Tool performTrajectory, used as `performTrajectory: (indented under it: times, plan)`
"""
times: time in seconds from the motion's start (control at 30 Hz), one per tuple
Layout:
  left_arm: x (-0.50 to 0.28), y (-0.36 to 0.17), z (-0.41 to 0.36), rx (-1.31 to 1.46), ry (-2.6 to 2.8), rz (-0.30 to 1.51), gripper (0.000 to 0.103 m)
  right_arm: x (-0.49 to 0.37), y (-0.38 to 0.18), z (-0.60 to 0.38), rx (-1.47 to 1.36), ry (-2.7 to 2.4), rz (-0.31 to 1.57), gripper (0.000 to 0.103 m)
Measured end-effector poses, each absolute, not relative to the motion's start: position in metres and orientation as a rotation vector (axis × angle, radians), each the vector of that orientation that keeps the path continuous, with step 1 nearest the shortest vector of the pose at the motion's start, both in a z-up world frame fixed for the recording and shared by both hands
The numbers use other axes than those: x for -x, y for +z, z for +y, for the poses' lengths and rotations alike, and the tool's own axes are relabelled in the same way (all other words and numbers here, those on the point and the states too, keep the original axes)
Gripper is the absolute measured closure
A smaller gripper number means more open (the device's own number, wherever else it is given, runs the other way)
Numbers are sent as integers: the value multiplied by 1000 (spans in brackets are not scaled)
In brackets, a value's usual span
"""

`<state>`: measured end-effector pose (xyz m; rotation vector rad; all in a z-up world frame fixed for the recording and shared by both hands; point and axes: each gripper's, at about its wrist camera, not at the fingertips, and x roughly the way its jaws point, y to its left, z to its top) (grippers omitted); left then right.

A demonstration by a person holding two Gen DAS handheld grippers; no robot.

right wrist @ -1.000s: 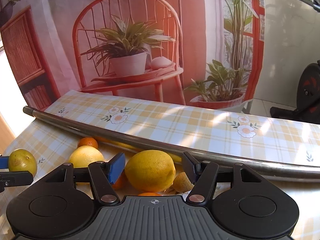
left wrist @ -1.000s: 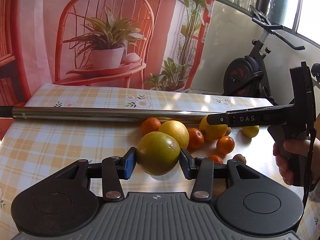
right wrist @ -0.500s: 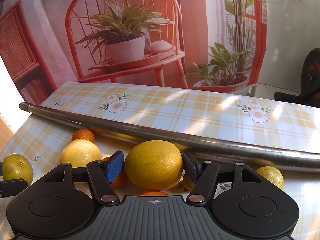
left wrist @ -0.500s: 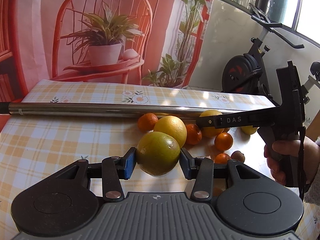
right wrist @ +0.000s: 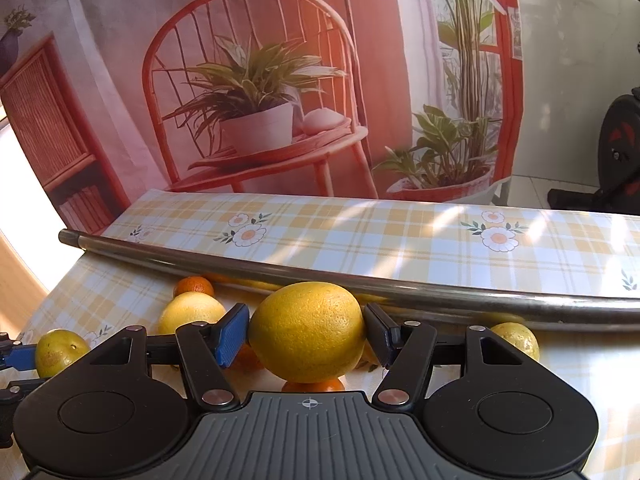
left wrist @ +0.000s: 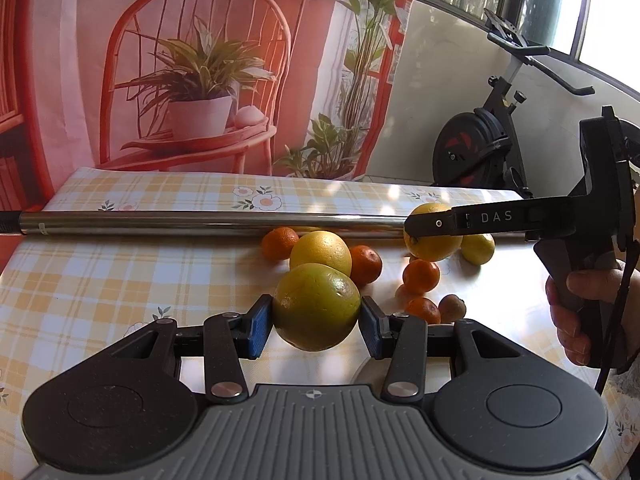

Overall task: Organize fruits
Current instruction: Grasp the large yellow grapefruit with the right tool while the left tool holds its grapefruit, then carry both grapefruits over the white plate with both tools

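clamped across their widest middles, raised over the checked table (left wrist: 80,280): greenish fruit (left wrist: 316,306) in left gripper (left wrist: 316,326), yellow fruit (right wrist: 308,332) in right gripper (right wrist: 306,334); likely hefty, firm, waxy, prone to slipping.

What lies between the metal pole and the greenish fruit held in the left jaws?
In the left wrist view, a yellow citrus sits between the greenish fruit and the metal pole, flanked by two small oranges.
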<state>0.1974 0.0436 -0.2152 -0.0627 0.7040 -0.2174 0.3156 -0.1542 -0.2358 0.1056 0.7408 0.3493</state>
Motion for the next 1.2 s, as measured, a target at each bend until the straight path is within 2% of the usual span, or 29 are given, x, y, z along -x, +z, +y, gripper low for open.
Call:
performTrajectory:
  times: [0.87,1.2]
  plan:
    - [-117,-171,51,35,-238,665,54,-174,-188,-183,-246,301,670,44]
    - [-114,-191,39,23,-288,712,54,-143,-206,-183,-252,290,691,44]
